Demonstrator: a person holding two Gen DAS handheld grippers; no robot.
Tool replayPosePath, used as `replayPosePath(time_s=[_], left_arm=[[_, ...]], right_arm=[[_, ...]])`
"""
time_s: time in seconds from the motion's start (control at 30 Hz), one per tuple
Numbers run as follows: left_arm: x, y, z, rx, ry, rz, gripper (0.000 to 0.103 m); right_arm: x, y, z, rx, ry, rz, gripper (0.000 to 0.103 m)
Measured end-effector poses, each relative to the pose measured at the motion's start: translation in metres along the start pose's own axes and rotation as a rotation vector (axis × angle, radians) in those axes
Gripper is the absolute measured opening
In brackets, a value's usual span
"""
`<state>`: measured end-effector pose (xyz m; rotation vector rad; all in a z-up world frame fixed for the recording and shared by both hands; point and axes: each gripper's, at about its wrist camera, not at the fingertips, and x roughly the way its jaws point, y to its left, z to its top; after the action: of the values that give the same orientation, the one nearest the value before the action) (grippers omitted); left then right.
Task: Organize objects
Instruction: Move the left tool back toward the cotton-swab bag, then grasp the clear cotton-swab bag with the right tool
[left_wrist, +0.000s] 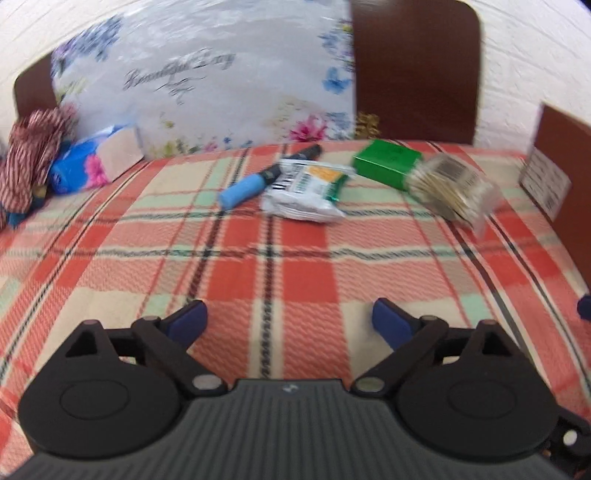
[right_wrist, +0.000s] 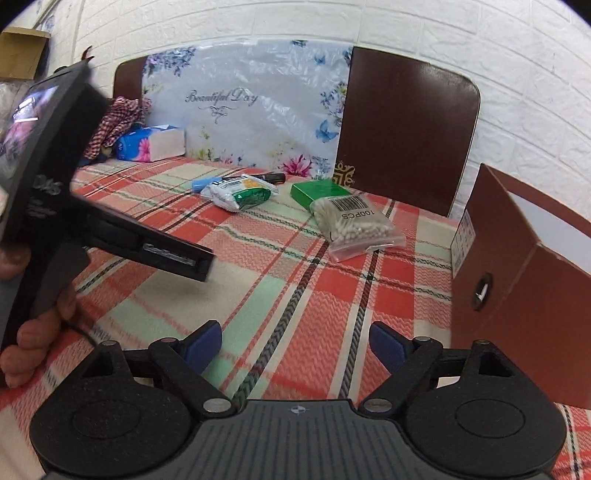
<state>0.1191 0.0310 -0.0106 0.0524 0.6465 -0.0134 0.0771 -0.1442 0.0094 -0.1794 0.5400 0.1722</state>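
Note:
On the plaid bed cover lie a blue marker (left_wrist: 243, 190) (right_wrist: 202, 184), a black marker (left_wrist: 306, 152) (right_wrist: 271, 178), a white and green snack packet (left_wrist: 308, 192) (right_wrist: 240, 195), a green box (left_wrist: 386, 162) (right_wrist: 319, 192) and a clear bag of cotton swabs (left_wrist: 448, 188) (right_wrist: 356, 221). My left gripper (left_wrist: 290, 319) is open and empty, well short of the objects. My right gripper (right_wrist: 295, 345) is open and empty above the cover. A brown cardboard box (right_wrist: 524, 280) (left_wrist: 557, 170) stands at the right.
The left hand-held gripper body (right_wrist: 55, 192) fills the left of the right wrist view. A tissue pack (left_wrist: 96, 158) (right_wrist: 151, 142) and checked cloth (left_wrist: 29, 158) lie at the far left. A floral wrapped mattress (right_wrist: 251, 103) and brown headboard (right_wrist: 406, 122) stand behind.

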Motion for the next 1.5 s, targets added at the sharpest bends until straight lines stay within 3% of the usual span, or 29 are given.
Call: replayPosePath(time_s=[0.07,0.13,0.23,0.4,0.5,0.57,0.6,0.63,0.73,1.1,1.3,1.43,1.5], left_arm=[[0.004,0.007,0.003,-0.039,-0.014,0.04,0.098],[0.005,0.014,0.003,-0.078,-0.027,0.032,0.097],[0.005,0.013,0.002,-0.076,-0.035,0.036,0.097],[0.007,0.012,0.001,-0.073,-0.037,0.032,0.098],[0.006,0.012,0.0,-0.073,-0.038,0.033,0.098],[0.006,0.012,-0.001,-0.072,-0.037,0.034,0.098],[0.006,0.012,-0.001,-0.072,-0.037,0.034,0.098],[0.006,0.011,-0.001,-0.072,-0.037,0.034,0.098],[0.006,0.011,-0.001,-0.069,-0.036,0.037,0.098],[0.007,0.009,-0.001,-0.055,-0.034,0.047,0.099],[0.004,0.006,-0.002,-0.032,-0.035,0.063,0.099],[-0.001,0.002,-0.004,-0.007,-0.036,0.077,0.099],[-0.005,-0.001,-0.006,0.012,-0.037,0.081,0.099]], right_arm=[[0.012,-0.003,0.007,0.012,-0.016,-0.041,0.084],[0.029,-0.008,0.017,0.02,-0.048,-0.089,0.084],[0.053,-0.009,0.035,-0.002,-0.086,-0.143,0.085],[0.101,-0.014,0.062,-0.047,-0.076,-0.216,0.085],[0.128,-0.025,0.07,-0.035,0.017,-0.188,0.088],[0.131,-0.037,0.072,0.017,0.032,-0.143,0.088],[0.129,-0.041,0.07,0.036,0.034,-0.119,0.084],[0.126,-0.043,0.068,0.043,0.034,-0.095,0.074],[0.108,-0.038,0.056,0.029,0.028,-0.088,0.06],[-0.015,-0.025,-0.016,0.059,0.069,-0.01,0.058],[-0.066,-0.028,-0.05,0.092,0.072,-0.067,0.058],[-0.076,-0.034,-0.058,0.141,0.068,-0.107,0.059],[-0.074,-0.039,-0.058,0.173,0.075,-0.119,0.066]])
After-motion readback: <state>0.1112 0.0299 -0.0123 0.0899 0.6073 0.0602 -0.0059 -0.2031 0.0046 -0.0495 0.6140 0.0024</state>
